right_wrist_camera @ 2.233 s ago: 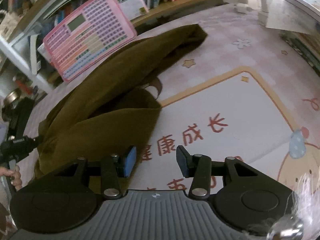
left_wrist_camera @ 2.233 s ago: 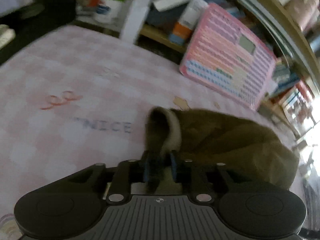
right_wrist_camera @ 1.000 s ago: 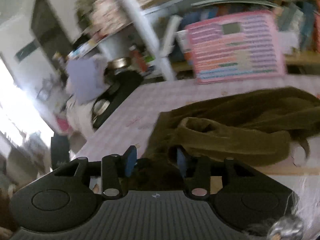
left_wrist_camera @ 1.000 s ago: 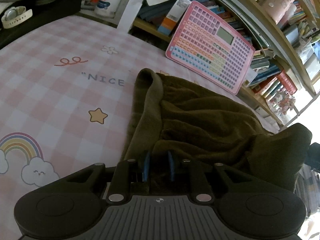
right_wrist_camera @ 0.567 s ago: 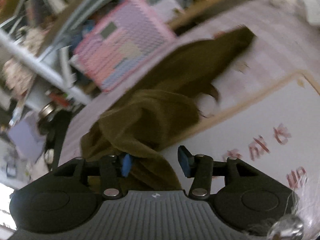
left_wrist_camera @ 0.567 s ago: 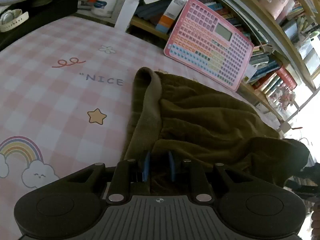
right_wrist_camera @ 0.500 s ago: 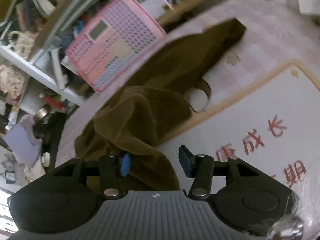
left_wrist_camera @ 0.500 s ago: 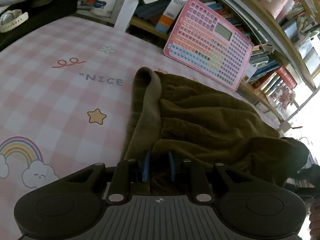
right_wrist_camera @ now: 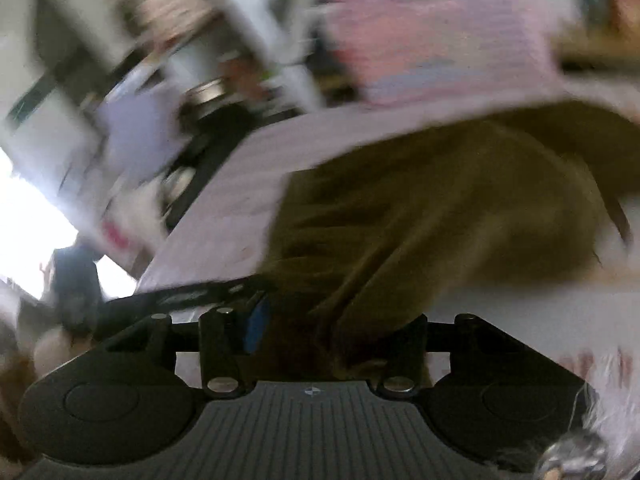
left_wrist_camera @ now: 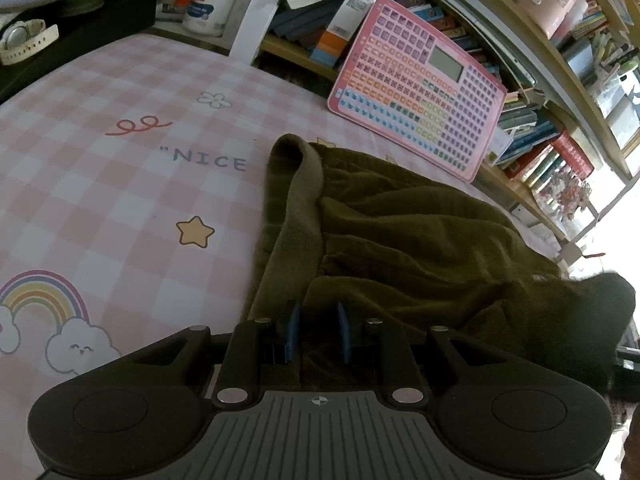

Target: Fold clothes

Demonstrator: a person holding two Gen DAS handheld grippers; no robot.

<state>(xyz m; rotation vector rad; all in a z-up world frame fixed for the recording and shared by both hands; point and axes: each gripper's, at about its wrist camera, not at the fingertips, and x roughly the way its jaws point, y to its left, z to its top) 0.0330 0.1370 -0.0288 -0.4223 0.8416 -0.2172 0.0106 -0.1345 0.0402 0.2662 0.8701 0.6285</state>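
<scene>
One olive-brown garment lies bunched on the pink checked worktop, near a pink keyboard toy leaning on bookshelves. The left gripper keeps pinching its near hem, unchanged from half a second ago. The right gripper has swung in over the cloth, fabric now between its fingers; blur hides whether it has closed.

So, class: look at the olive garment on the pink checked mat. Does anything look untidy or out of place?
Yes. The olive garment lies bunched in uneven folds on the mat, its ribbed band humped up rather than flat. The left tongs pinch its near edge. The right view is too blurred to judge.
</scene>
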